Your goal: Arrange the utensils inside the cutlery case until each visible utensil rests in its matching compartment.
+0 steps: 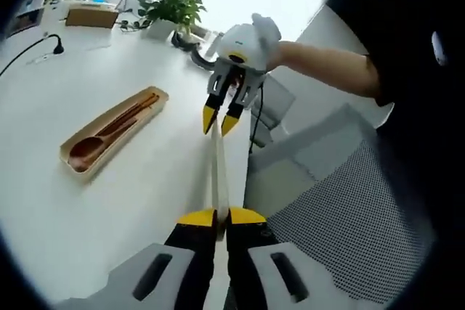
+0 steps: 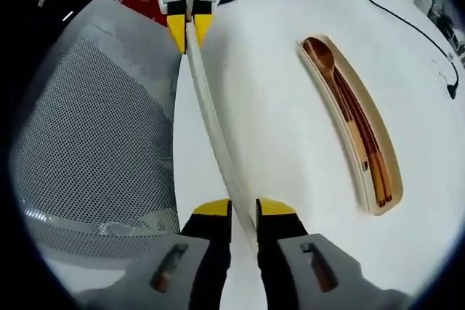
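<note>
A long pale lid strip (image 1: 218, 172) hangs edge-on over the table's edge, held at both ends. My left gripper (image 1: 221, 217) is shut on its near end, and my right gripper (image 1: 220, 120) is shut on the far end. In the right gripper view the same lid strip (image 2: 211, 114) runs from my right gripper (image 2: 243, 210) up to my left gripper (image 2: 189, 30). The beige cutlery case (image 1: 78, 170) lies open on the white table, holding a wooden spoon (image 1: 89, 147) and brown chopsticks (image 1: 134, 110). The cutlery case (image 2: 379, 210), spoon (image 2: 321, 54) and chopsticks (image 2: 363, 139) lie to the right of the lid.
A grey mesh chair (image 1: 341, 201) (image 2: 87, 128) stands right beside the white table's (image 1: 109, 208) edge, under the lid. At the table's far end are a potted plant (image 1: 173, 6), a cardboard box (image 1: 91, 16) and a black cable (image 1: 29, 49). A person's arm (image 1: 327, 67) holds the right gripper.
</note>
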